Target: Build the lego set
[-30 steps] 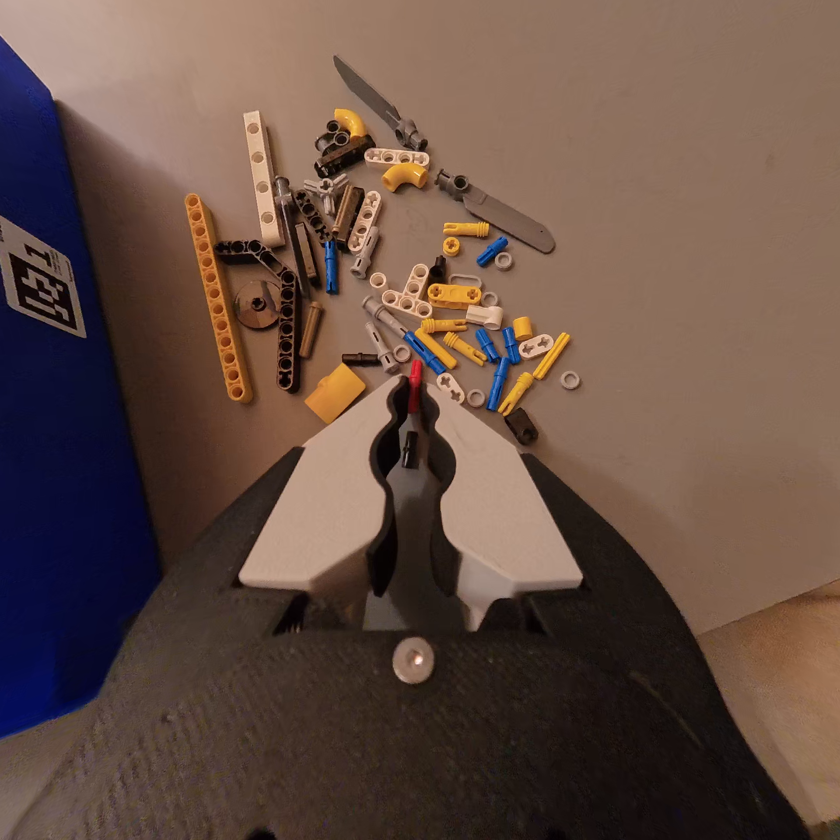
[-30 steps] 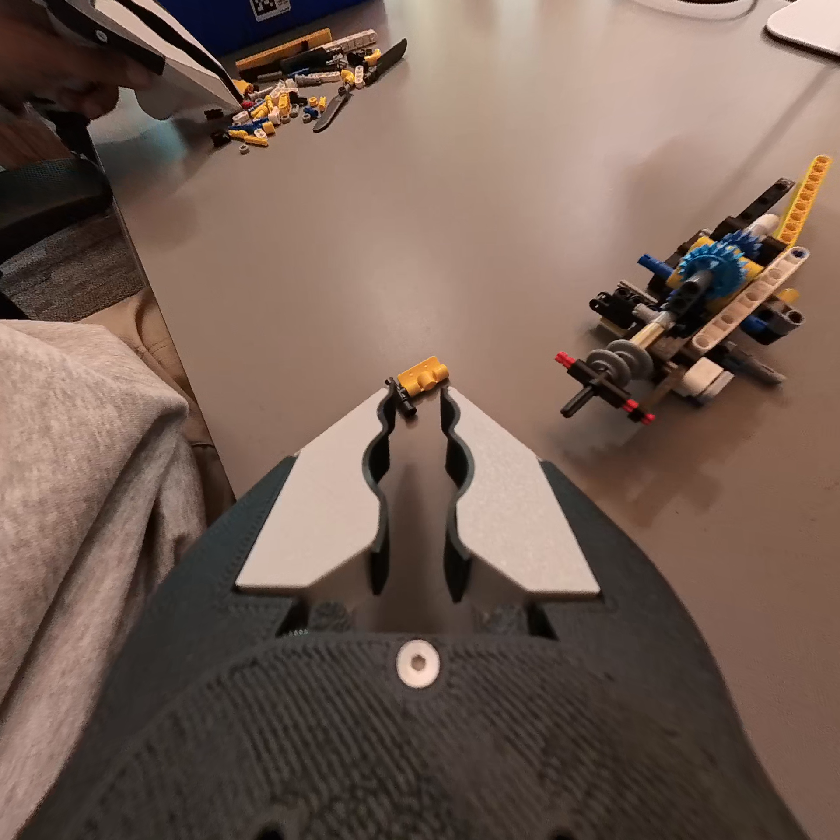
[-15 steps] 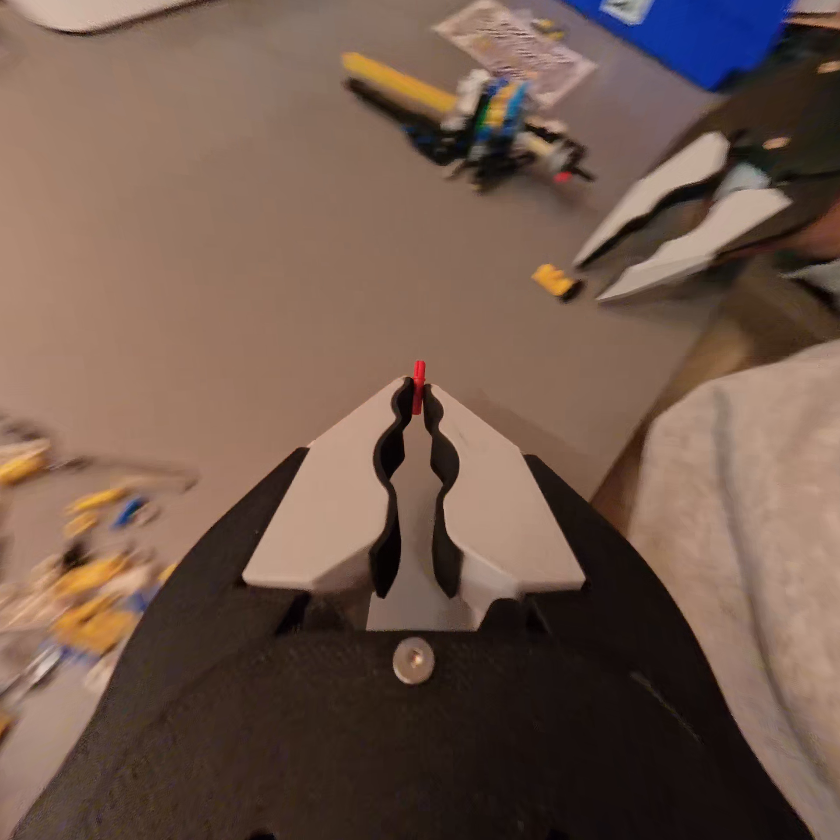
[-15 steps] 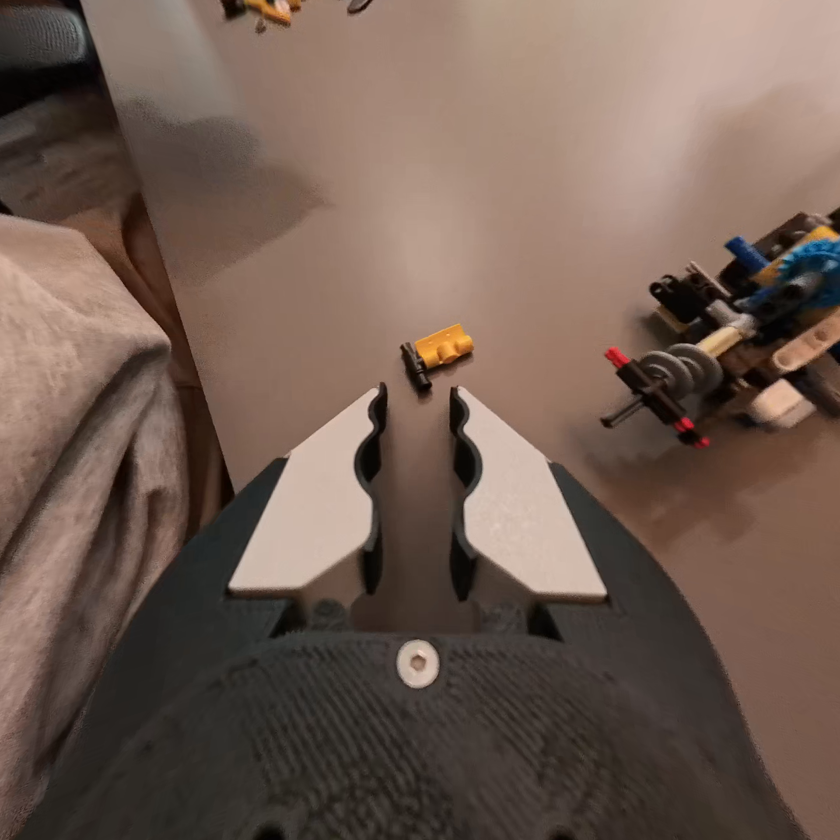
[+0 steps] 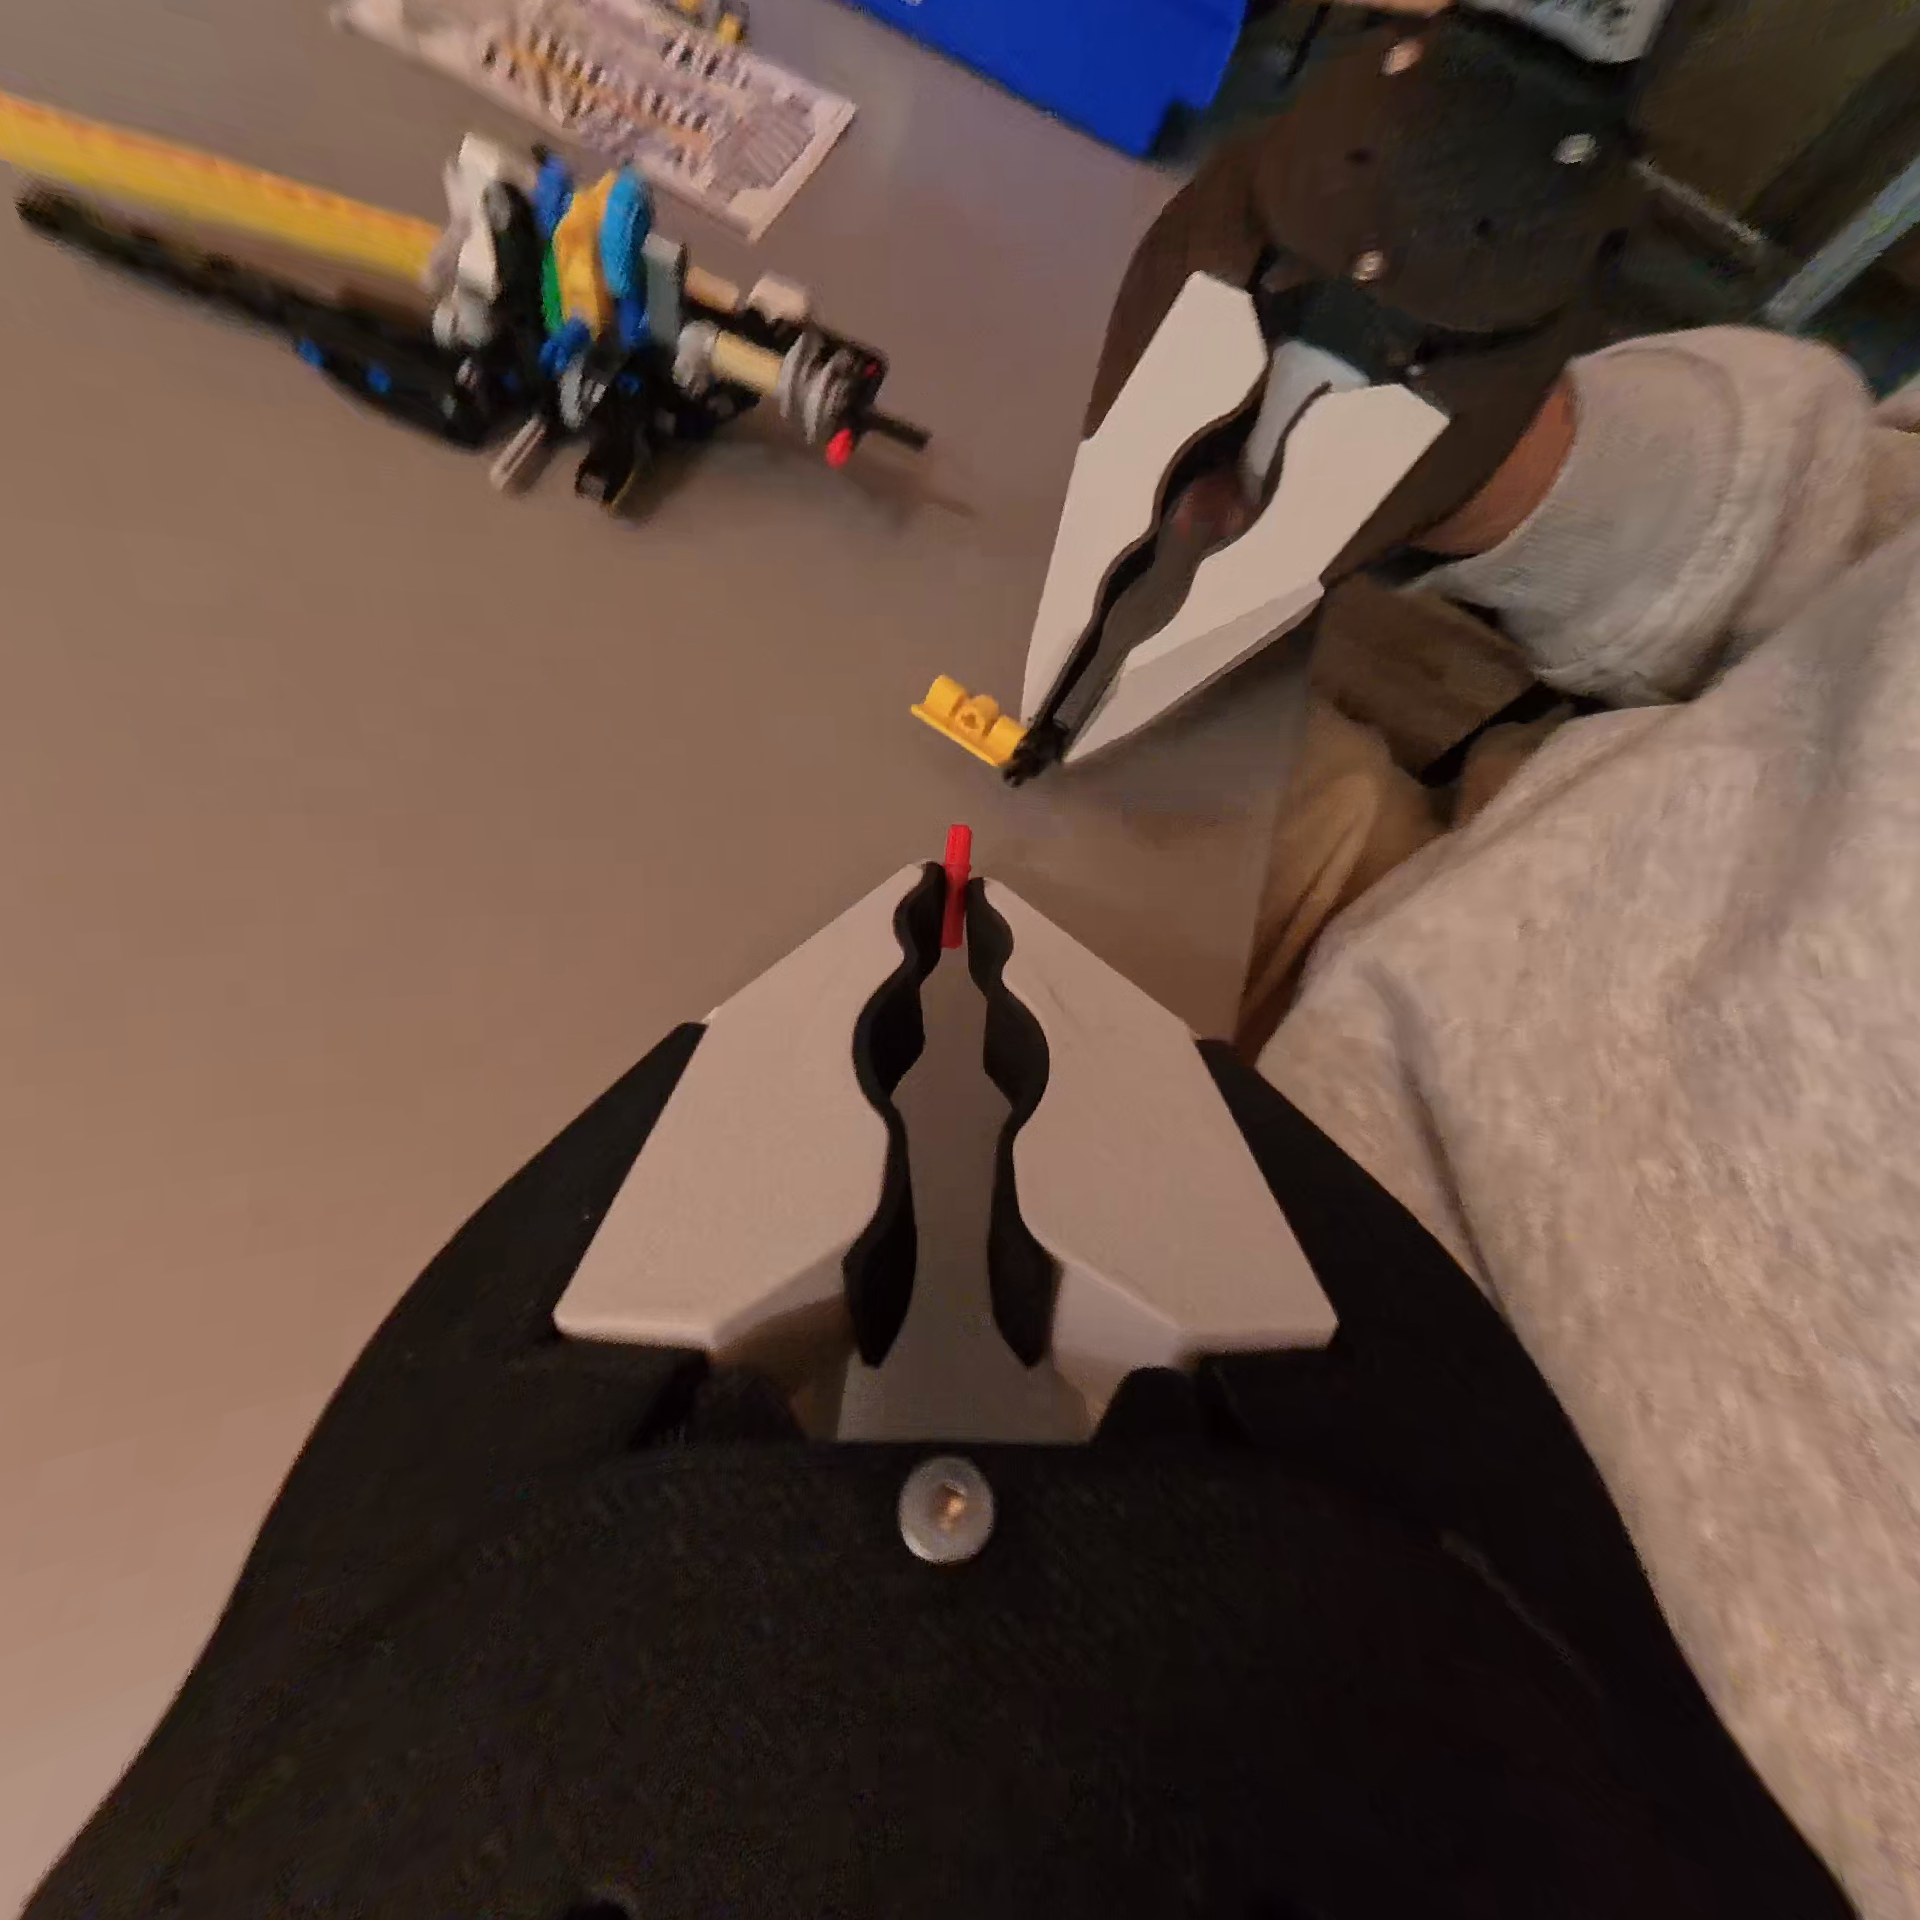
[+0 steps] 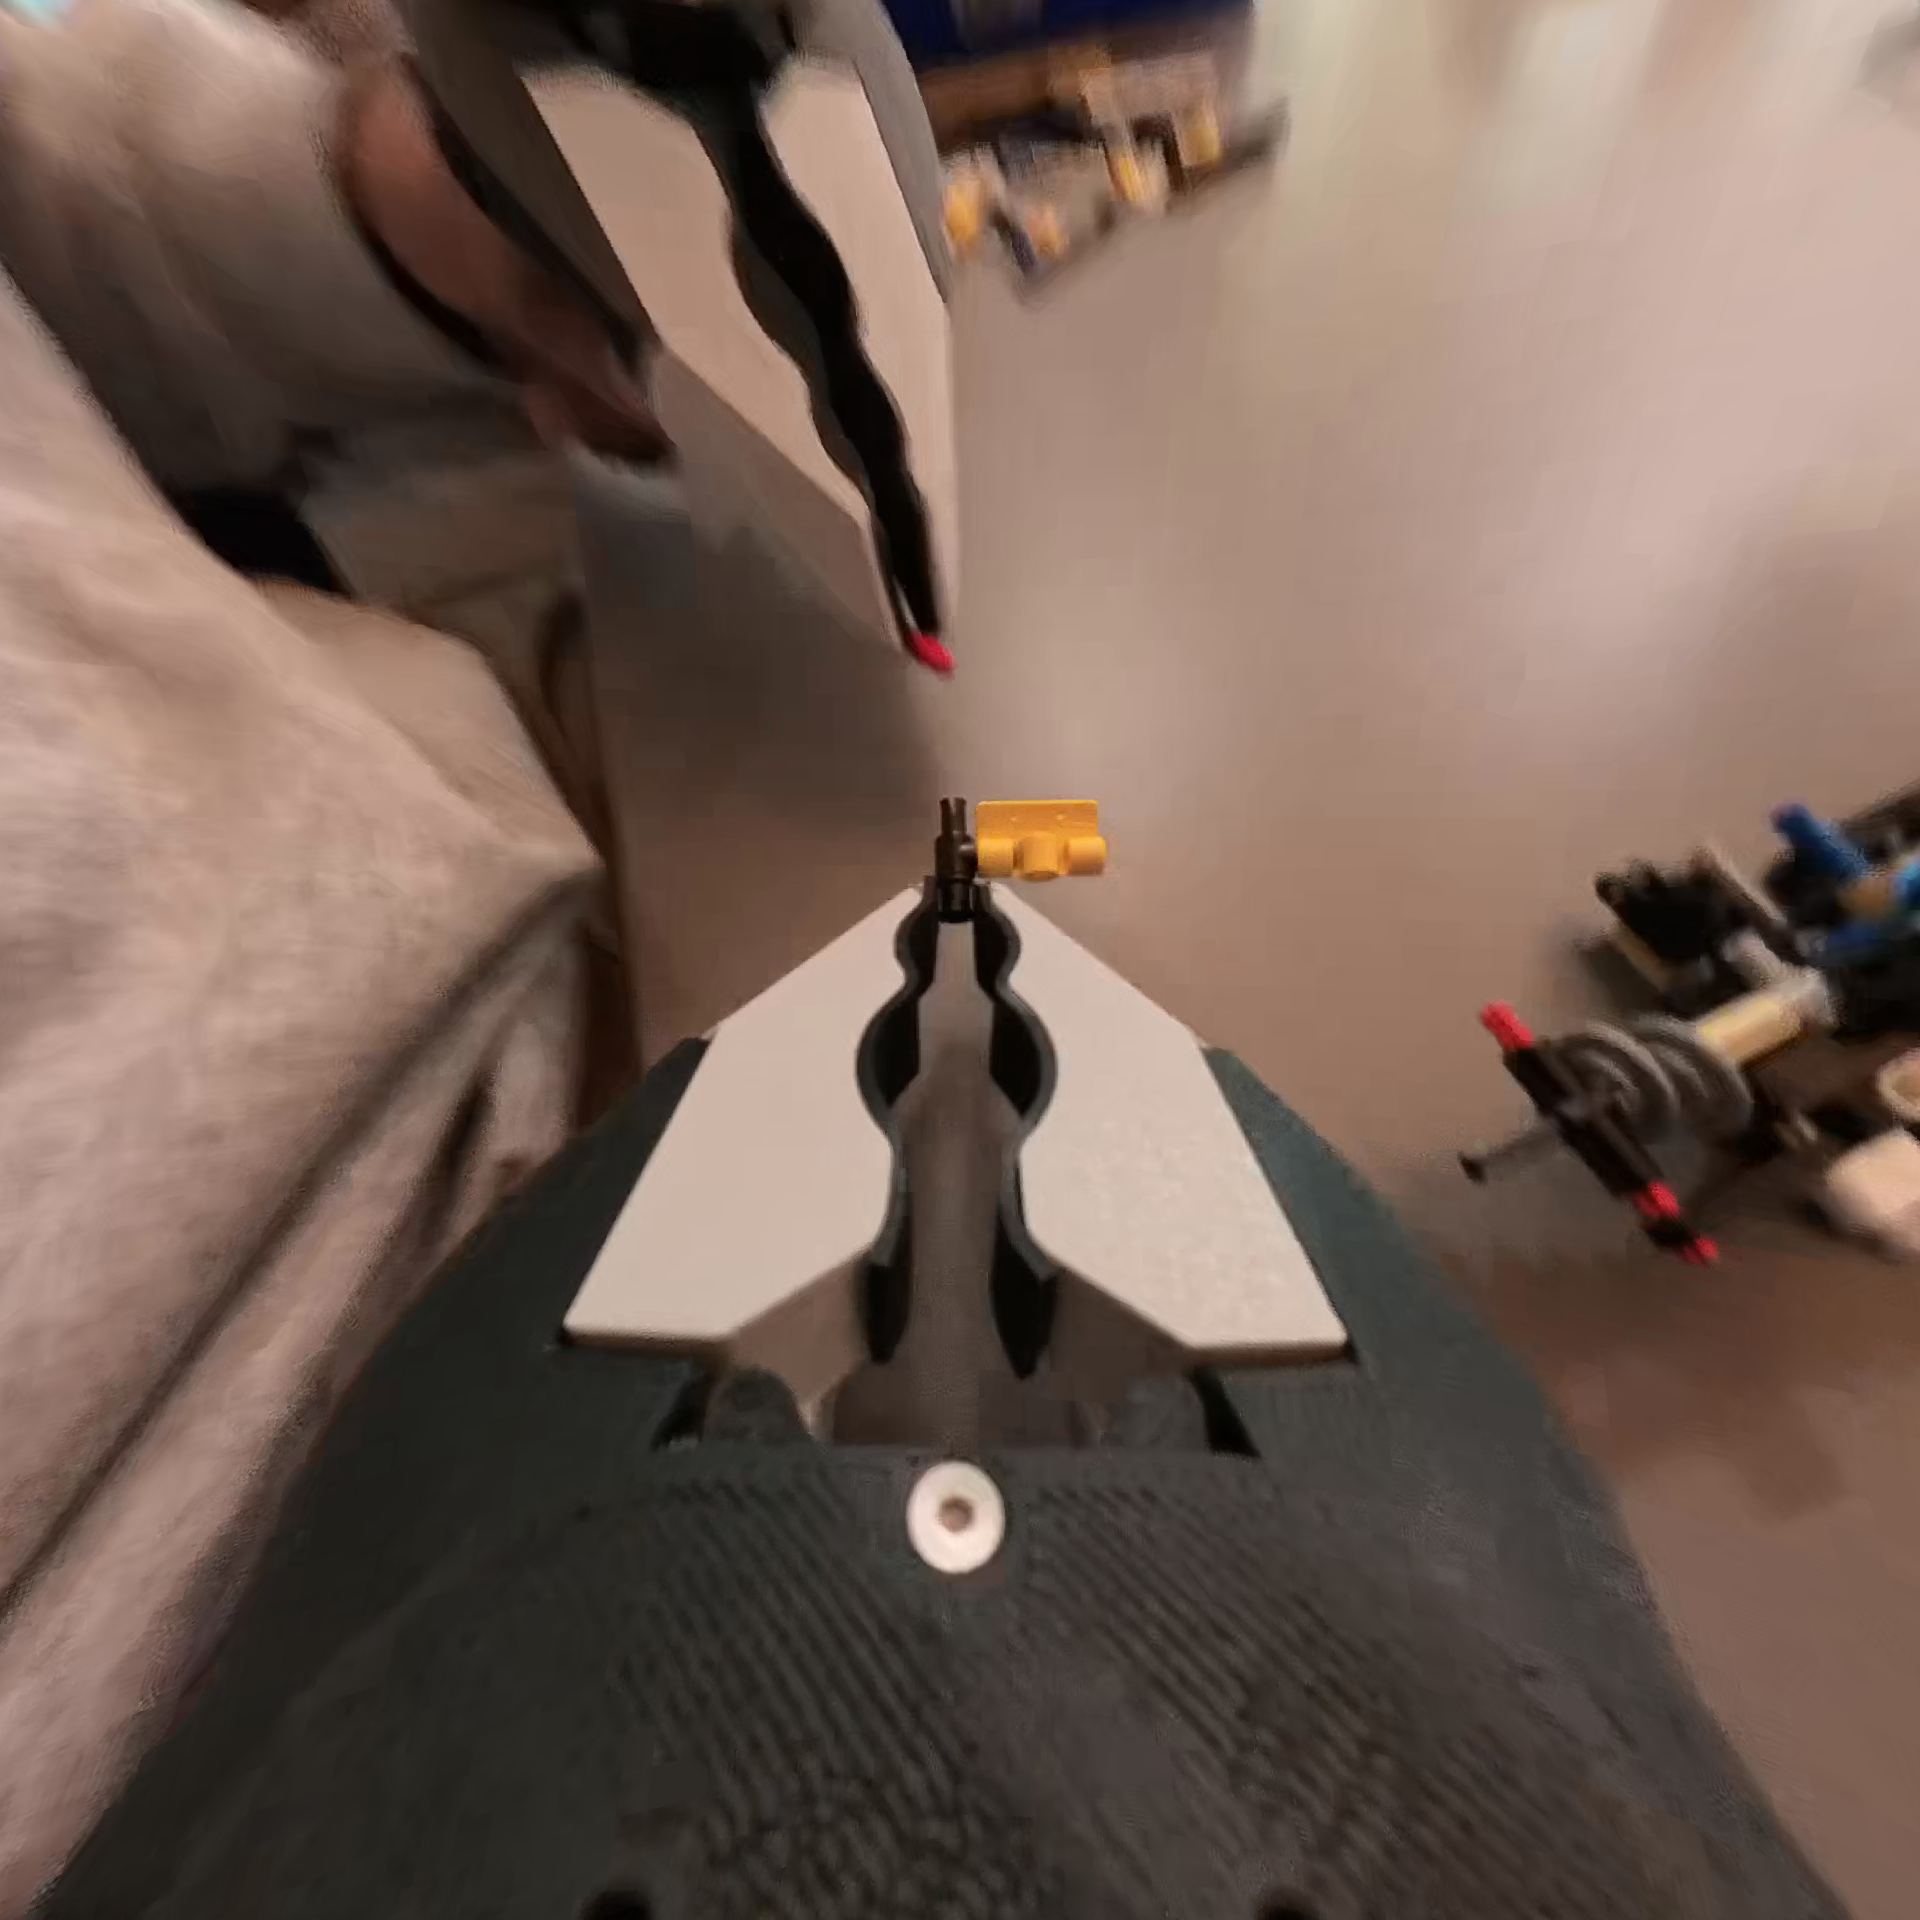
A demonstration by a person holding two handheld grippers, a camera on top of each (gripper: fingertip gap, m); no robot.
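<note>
On the left of the grey table point(image 5: 312, 935), in the left wrist view, you see the half-built model point(image 5: 582, 312) with its long yellow beam, lying well apart from both tools. Nearer to you, your left gripper point(image 5: 954, 883) is clamped on a small red pin point(image 5: 956, 883), which sticks out past the tips. To the right, your right gripper point(image 6: 954, 902) is pressed together on a black pin point(image 6: 952, 868) that carries a small yellow piece point(image 6: 1039, 847) at its side, lifted just above the table.

I judge that the step in hand is a small sub-assembly: the red pin must go into the black-and-yellow part. For the next move you must line up the pin with its hole and push straight, with both grips firm.

Only the left wrist view shows the printed instruction sheet point(image 5: 644, 94) and the blue box point(image 5: 1049, 52). Only the right wrist view shows the studs on the yellow piece and, blurred far behind, the loose parts point(image 6: 1091, 177).
</note>
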